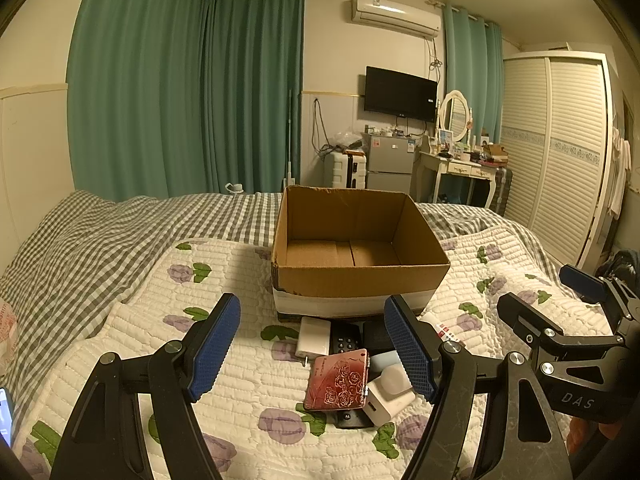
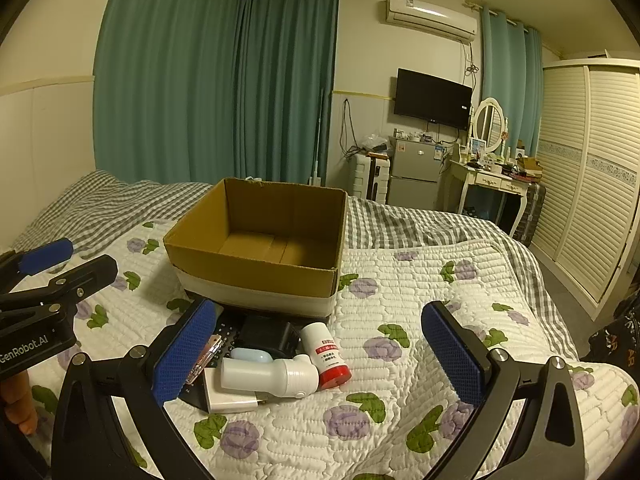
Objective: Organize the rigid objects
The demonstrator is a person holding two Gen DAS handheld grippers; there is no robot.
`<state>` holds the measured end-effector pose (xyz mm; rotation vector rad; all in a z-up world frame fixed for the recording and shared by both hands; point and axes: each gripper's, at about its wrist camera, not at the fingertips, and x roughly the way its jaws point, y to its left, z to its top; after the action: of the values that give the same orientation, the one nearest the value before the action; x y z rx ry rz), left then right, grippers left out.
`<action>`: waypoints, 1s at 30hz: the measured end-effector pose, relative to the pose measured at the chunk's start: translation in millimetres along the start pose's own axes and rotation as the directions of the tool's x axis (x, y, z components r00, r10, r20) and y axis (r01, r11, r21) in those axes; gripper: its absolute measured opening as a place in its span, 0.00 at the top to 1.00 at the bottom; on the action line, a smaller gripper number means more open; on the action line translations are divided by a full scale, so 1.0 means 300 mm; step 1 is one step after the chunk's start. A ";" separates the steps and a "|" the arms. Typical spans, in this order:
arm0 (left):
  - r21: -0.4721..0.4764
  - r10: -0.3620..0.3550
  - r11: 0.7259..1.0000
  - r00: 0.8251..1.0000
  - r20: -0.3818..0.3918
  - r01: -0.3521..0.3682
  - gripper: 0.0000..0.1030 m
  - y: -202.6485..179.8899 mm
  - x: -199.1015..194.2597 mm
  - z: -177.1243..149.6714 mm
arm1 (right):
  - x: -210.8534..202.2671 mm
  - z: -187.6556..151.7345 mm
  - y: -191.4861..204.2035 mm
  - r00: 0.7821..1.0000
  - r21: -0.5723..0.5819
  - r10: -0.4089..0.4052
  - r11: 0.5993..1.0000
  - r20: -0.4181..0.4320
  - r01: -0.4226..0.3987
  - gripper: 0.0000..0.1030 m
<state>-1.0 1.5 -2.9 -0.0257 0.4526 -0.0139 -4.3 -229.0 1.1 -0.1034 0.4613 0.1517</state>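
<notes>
A small heap of rigid objects was seen lying on the floral quilt [image 2: 400,420], just ahead of both pairs of fingers and just short of the open cardboard box [image 1: 360,276], which looked empty; the red embossed case [image 1: 337,381] lay between the left fingers, with a white charger [image 1: 314,336] beyond it, a black remote [image 1: 345,342] partly buried and a white adapter [image 1: 386,402] close to the right-hand finger; in the right wrist view a white bottle [image 2: 268,376] lay on its side between the fingers, nearer the left-hand pad, with a red-capped tube [image 2: 326,356] touching it, a pale blue case [image 2: 252,356] and a black block [image 2: 266,334] behind; all were judged light and stiff, the smooth plastic likely slippery, so flat sides were judged best for the case and the narrow body for the bottle; the left gripper [image 1: 316,354] was held spread wide and empty; the right gripper [image 2: 320,360] was likewise spread and held nothing; "DAS" was read on the right gripper's body in the left view, "GenRobot.AI" on the left gripper's in the right view; the tube's label print was too small to read.
</notes>
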 end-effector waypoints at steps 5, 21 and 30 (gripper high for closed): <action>0.001 -0.001 1.000 1.000 -0.001 0.001 0.25 0.000 0.000 0.000 | 0.000 0.000 0.001 1.000 -0.001 0.001 1.000 0.000 -0.001 0.00; -0.001 0.002 1.000 1.000 0.006 -0.002 0.25 0.002 -0.001 -0.001 | 0.002 -0.009 0.000 1.000 -0.004 0.002 1.000 -0.003 -0.002 0.00; 0.004 0.019 1.000 1.000 -0.016 -0.019 0.25 -0.018 0.005 0.016 | 0.005 0.034 -0.015 0.998 -0.034 0.054 0.998 -0.031 -0.055 0.00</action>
<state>2.5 -3.7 1.0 -0.0170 0.4690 0.0037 2.3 -232.0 9.8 -0.1270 0.4922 0.2119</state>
